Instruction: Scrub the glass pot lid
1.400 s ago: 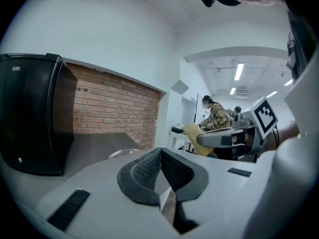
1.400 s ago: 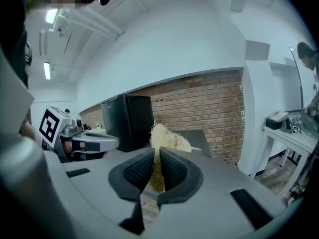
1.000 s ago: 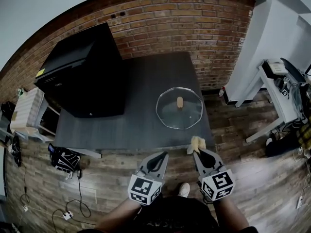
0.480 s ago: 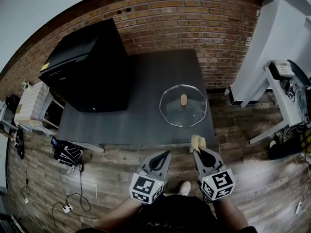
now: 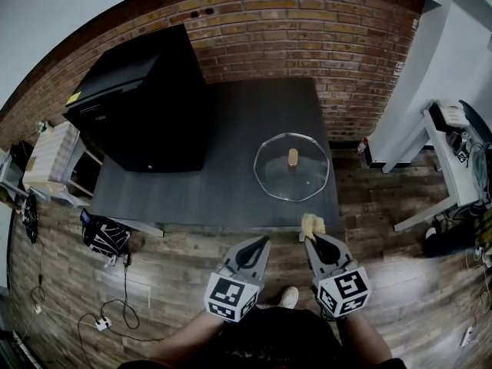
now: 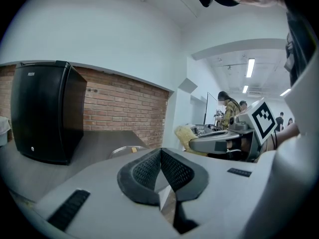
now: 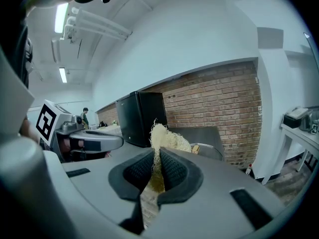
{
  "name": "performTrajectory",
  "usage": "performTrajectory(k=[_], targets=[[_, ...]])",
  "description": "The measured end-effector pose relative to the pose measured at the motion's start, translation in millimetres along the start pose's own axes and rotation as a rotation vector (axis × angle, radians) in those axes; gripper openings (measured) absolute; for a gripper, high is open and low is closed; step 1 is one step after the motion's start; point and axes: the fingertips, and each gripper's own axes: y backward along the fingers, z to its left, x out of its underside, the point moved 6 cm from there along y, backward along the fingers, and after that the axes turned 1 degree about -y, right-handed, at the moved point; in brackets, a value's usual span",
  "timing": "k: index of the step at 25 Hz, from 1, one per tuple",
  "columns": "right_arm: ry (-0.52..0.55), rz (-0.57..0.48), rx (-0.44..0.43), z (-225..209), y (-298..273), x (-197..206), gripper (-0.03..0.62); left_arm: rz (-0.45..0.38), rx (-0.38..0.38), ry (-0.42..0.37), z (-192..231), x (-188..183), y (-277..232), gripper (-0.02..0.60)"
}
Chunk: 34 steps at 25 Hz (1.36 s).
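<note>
A round glass pot lid (image 5: 292, 167) with a small wooden knob (image 5: 293, 157) lies flat on the dark table (image 5: 223, 167), near its right front corner. My right gripper (image 5: 310, 238) hovers off the table's front edge, just short of the lid, shut on a pale yellow fibrous scrubber (image 5: 310, 224). The scrubber (image 7: 164, 137) sticks up between the jaws in the right gripper view, with the lid (image 7: 207, 151) beyond it. My left gripper (image 5: 260, 242) hangs beside the right one, shut and holding nothing; its pads (image 6: 149, 167) meet in the left gripper view.
A black cabinet-like box (image 5: 142, 102) stands on the table's left part against the brick wall (image 5: 292, 21). A white desk (image 5: 446, 152) with clutter stands at the right. Cables and a bag (image 5: 101, 237) lie on the wooden floor at the left.
The view has shifted a little, so the table and lid sit slightly further right and lower in frame. Both grippers keep their pose and hold.
</note>
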Motion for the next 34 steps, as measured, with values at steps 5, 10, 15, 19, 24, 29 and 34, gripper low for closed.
performTrajectory(k=[5, 10, 15, 19, 24, 29, 34], targets=[[0.008, 0.007, -0.008, -1.4, -1.3, 1.0, 0.04, 0.006, -0.008, 0.005, -1.7, 2.6, -0.2, 0.031], [0.017, 0.013, -0.004, -2.1, -1.3, 2.9, 0.04, 0.004, -0.01, 0.004, -3.1, 2.6, -0.7, 0.032], [0.013, 0.018, -0.008, -4.2, -0.1, 3.8, 0.04, 0.003, -0.01, 0.003, -5.3, 1.6, -2.8, 0.032], [0.013, 0.018, -0.008, -5.7, 0.6, 4.9, 0.04, 0.004, -0.009, 0.003, -6.6, 2.3, -3.9, 0.031], [0.017, 0.017, -0.014, -5.5, 0.1, 4.1, 0.04, 0.005, -0.011, -0.001, -6.8, 2.1, -4.2, 0.032], [0.022, 0.019, -0.02, -5.8, -1.1, 4.5, 0.04, 0.006, -0.013, -0.003, -7.0, 1.8, -4.4, 0.032], [0.026, 0.018, -0.024, -5.5, -2.2, 3.0, 0.04, 0.006, -0.013, -0.008, -7.2, 0.0, -4.0, 0.032]])
